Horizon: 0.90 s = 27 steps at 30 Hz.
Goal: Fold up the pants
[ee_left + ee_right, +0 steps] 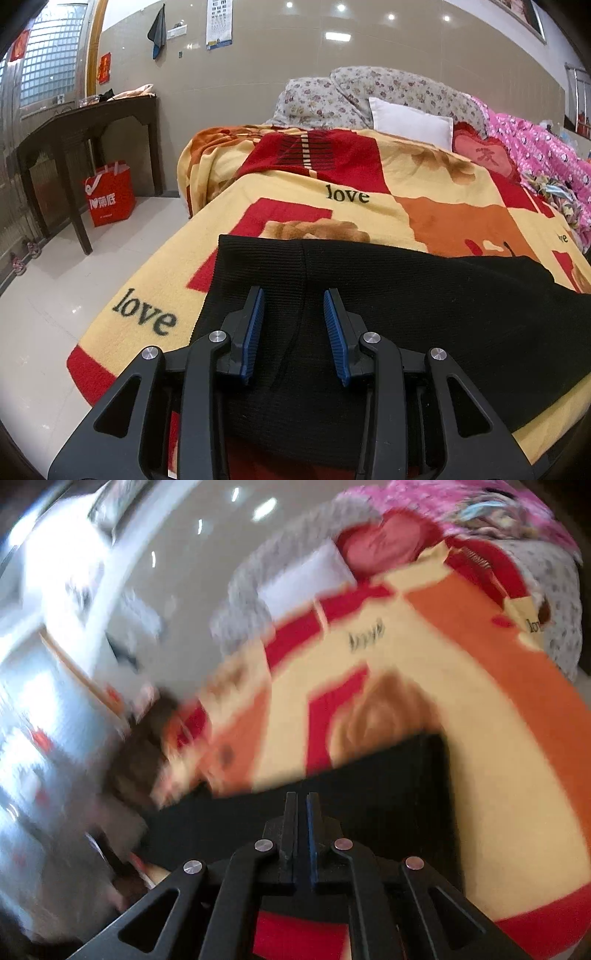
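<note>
Black ribbed pants (406,295) lie flat on a yellow, red and orange "love" blanket (332,206) that covers a bed. My left gripper (294,293) hovers over the pants near their far edge. Its blue-padded fingers (255,325) stand apart and nothing is pinched between them. The right wrist view is smeared by motion blur. There my right gripper (301,795) has its fingers almost together, over the black pants (388,775) on the blanket (424,657). The blur hides whether any cloth is caught between them.
A white pillow (410,122), a floral quilt (369,88) and a pink quilt (535,147) are piled at the head of the bed. To the left, on the tiled floor (55,295), stands a dark wooden table (85,122) with a red shopping bag (110,199) under it.
</note>
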Available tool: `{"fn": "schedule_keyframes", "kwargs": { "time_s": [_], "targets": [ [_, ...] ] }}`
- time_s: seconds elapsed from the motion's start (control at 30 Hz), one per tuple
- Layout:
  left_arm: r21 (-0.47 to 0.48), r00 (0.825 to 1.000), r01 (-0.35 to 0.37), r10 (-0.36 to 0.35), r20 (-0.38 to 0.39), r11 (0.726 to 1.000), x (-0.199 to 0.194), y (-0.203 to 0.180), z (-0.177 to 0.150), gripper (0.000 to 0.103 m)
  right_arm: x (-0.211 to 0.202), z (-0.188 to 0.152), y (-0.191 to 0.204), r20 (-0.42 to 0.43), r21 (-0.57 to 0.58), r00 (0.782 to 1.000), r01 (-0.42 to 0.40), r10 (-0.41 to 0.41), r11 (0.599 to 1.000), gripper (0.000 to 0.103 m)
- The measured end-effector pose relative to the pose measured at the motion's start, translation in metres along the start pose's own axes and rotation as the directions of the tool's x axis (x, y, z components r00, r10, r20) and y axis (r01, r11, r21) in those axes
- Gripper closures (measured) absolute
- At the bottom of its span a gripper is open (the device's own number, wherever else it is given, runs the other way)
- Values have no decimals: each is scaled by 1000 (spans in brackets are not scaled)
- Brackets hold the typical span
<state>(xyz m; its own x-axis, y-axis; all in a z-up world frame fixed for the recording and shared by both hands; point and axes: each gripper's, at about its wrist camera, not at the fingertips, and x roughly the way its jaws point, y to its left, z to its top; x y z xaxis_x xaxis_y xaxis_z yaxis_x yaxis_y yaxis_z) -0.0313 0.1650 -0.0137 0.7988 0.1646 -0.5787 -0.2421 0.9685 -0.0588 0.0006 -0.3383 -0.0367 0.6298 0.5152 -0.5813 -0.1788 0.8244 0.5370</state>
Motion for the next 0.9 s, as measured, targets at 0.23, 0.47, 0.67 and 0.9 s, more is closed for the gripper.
{"fn": "schedule_keyframes", "kwargs": {
  "time_s": [0.23, 0.47, 0.67, 0.9],
  "targets": [
    [-36, 996, 84, -83, 31, 996, -30, -8, 12, 70, -16, -2, -40, 90, 139, 989, 103, -116, 985, 103],
    [-8, 971, 229, -229, -67, 973, -26, -44, 0, 70, -2, -10, 7, 28, -125, 984, 181, -178, 976, 101],
    [62, 972, 226, -220, -84, 972, -19, -66, -10, 49, -17, -11, -42, 90, 45, 979, 180, -184, 983, 103],
    [83, 983, 149, -138, -118, 985, -17, -81, -8, 41, -10, -12, -22, 91, -40, 958, 278, -273, 960, 103]
  ]
}}
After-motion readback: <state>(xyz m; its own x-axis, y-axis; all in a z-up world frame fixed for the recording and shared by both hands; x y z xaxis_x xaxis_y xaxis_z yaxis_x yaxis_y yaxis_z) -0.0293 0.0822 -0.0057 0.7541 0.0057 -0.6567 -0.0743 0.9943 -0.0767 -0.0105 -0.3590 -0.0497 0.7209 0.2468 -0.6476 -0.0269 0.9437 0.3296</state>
